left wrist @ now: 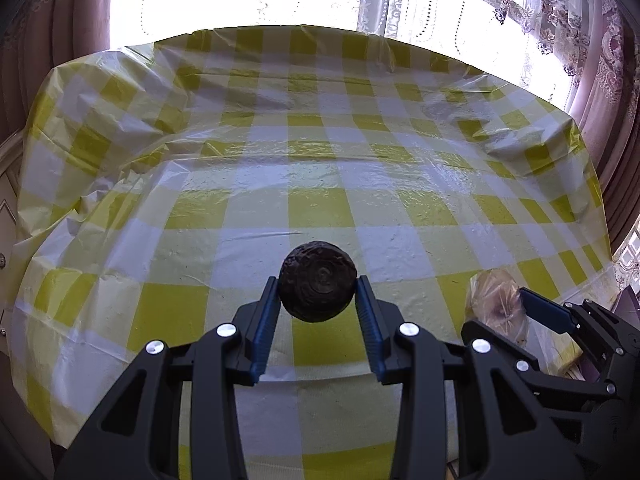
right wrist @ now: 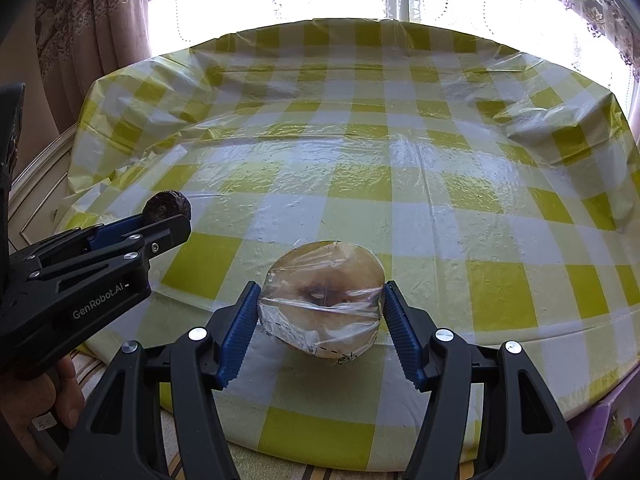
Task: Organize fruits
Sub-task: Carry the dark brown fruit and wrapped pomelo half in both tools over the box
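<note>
A small dark wrinkled round fruit [left wrist: 317,281] hangs above the checked tablecloth, pinched between the blue pads of my left gripper [left wrist: 317,285]. The right wrist view shows that same fruit [right wrist: 167,207] at the tip of the left gripper [right wrist: 160,220], at the left. My right gripper [right wrist: 322,300] is shut on a pale yellow round fruit wrapped in clear plastic film [right wrist: 322,304], its pads pressing both sides. In the left wrist view the wrapped fruit [left wrist: 496,304] and right gripper [left wrist: 516,308] appear at the lower right.
A table under a yellow-and-white checked plastic cloth [left wrist: 320,152] fills both views, wrinkled and raised at its far edges. Behind it stand a bright window and patterned curtains [left wrist: 560,20]. A person's hand [right wrist: 60,396] holds the left gripper's handle.
</note>
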A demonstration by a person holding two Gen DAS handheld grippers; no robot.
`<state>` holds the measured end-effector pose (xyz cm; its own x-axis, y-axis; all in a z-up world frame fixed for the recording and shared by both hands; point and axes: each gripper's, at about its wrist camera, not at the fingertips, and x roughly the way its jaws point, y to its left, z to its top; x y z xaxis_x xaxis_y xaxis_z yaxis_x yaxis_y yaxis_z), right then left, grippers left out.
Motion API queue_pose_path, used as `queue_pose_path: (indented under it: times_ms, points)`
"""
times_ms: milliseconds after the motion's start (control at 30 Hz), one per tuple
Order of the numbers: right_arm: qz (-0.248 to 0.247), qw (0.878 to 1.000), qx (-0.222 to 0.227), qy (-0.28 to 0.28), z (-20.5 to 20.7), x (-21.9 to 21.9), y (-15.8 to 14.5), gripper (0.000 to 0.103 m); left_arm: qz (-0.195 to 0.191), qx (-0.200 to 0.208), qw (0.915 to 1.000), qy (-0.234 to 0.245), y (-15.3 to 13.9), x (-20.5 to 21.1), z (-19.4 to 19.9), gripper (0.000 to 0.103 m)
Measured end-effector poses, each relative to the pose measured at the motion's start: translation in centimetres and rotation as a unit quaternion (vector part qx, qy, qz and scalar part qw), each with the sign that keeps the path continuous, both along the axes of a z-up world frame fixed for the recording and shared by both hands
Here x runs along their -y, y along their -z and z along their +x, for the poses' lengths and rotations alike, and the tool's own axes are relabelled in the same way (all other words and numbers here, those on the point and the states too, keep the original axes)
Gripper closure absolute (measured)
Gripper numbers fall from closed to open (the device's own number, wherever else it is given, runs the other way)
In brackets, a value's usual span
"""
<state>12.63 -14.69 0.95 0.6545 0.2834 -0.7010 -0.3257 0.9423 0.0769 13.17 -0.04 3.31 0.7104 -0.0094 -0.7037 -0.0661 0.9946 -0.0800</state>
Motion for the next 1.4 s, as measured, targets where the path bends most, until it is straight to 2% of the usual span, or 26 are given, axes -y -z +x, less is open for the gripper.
queue_pose_path:
  times_ms: [167, 533, 1400]
  points:
    - [0.014, 1.000, -0.002, 0.008, -0.3, 1.0, -0.4, 0.042, -0.017, -0.018, 0.9997, -0.001, 0.1, -0.3, -0.9, 0.064]
    - [0.033, 0.999, 0.002, 0.019, -2.2, 3.4, -2.1, 0.042, 0.006, -0.011, 0.9997, 0.022, -1.4, 2.2, -3.5, 0.064]
    - [0.012, 0.998, 0.011, 0.069, -7.5, 11.9, -3.4, 0.042, 0.030, -0.011, 0.9928, 0.115, -2.1, 10.8, -6.2, 0.064]
